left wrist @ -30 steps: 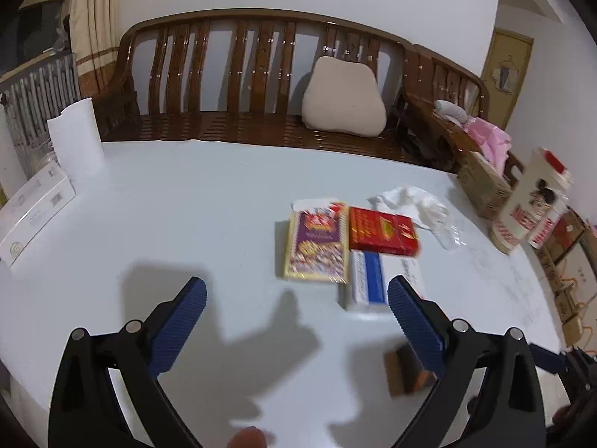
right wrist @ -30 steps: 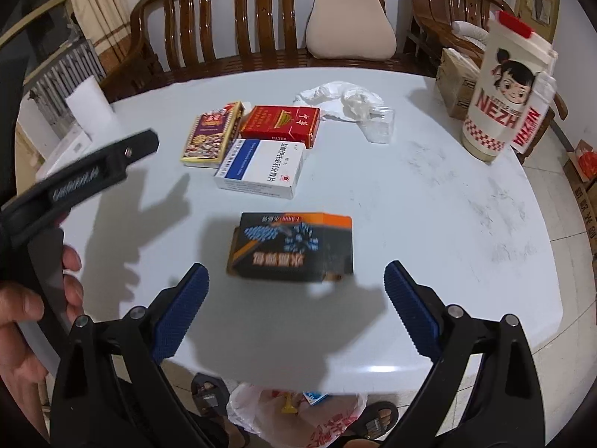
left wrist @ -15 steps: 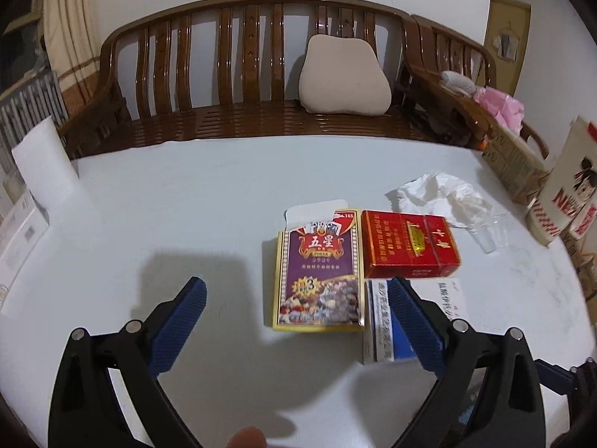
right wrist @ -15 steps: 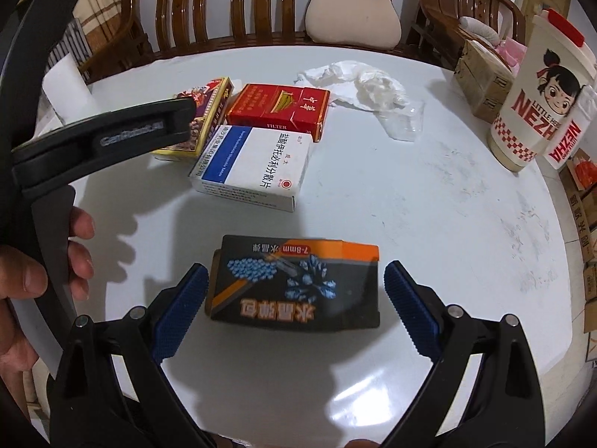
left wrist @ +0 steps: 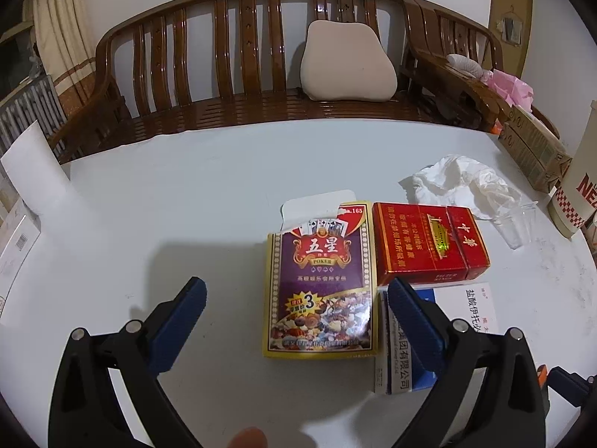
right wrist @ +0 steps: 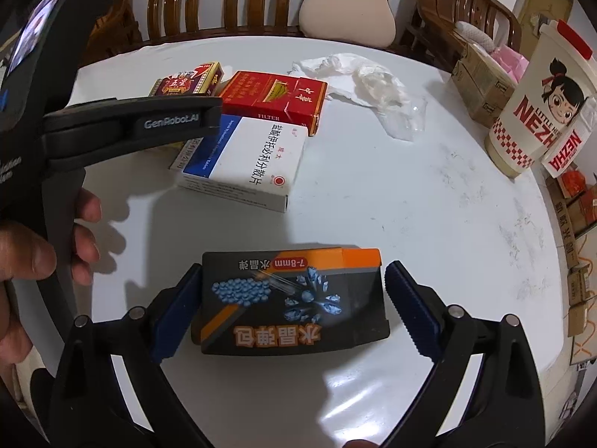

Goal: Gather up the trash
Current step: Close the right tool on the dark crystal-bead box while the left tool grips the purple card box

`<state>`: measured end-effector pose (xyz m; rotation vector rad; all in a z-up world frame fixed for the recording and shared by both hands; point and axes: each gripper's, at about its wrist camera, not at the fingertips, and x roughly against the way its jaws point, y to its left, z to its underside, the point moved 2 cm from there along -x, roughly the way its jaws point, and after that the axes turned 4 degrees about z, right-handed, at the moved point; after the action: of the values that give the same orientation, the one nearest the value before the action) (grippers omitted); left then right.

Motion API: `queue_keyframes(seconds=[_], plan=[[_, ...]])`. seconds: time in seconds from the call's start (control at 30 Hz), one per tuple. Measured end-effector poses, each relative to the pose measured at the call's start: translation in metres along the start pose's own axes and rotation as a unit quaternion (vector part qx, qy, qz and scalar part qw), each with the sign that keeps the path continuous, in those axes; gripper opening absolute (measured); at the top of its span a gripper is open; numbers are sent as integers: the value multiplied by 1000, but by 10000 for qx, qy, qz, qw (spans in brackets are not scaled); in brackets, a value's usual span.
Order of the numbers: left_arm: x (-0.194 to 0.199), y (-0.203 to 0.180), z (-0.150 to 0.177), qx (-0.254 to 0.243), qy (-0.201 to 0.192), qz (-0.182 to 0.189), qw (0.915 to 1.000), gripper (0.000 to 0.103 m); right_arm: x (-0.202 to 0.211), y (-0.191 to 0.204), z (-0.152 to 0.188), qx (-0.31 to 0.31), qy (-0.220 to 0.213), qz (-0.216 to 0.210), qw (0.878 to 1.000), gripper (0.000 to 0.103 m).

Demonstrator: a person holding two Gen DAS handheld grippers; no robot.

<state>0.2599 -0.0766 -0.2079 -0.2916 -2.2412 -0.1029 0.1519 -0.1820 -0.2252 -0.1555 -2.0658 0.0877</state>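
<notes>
On the white table lie a purple poker-card box (left wrist: pixel 321 280) with its flap open, a red cigarette pack (left wrist: pixel 429 242), a white-and-blue medicine box (right wrist: pixel 246 164), a crumpled tissue (left wrist: pixel 462 183) and a small clear plastic cup (left wrist: pixel 516 224). My left gripper (left wrist: pixel 296 300) is open, its fingers either side of the card box's near end, the right finger over the medicine box. A black-and-orange box (right wrist: pixel 291 298) lies nearer the table's edge. My right gripper (right wrist: pixel 293 283) is open around it, both pads close to its short ends.
A wooden bench (left wrist: pixel 242 56) with a beige cushion (left wrist: pixel 347 63) runs behind the table. A tall Nezha cup (right wrist: pixel 541 100) and cardboard boxes (right wrist: pixel 481 82) stand at the right. White boxes (left wrist: pixel 15 239) sit at the table's left edge. A hand (right wrist: pixel 37 254) holds the left gripper.
Both grippers moved forward. The left one came up to the card box; the right one closed in until the black-and-orange box sits between its open fingers.
</notes>
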Motion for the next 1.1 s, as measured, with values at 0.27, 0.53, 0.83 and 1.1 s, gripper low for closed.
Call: queue_keyframes(seconds=[0.27,0.53,0.83,1.1], plan=[[-7,3,-3,18,7,-29,10000,95,-8,-3,0,-61,87,-41,9999,92],[-4,1,-2,56,-58,48,10000,69,-9,-5,0,-192,62,-128,9997,89],[-9,6,6,135,25,98,9999,59,-9,-5,1,-195,15,-156,9997,87],[-3,4,7,149,-45,166,9997,58,-7,-6,2,-211,-38,-252,9995,86]])
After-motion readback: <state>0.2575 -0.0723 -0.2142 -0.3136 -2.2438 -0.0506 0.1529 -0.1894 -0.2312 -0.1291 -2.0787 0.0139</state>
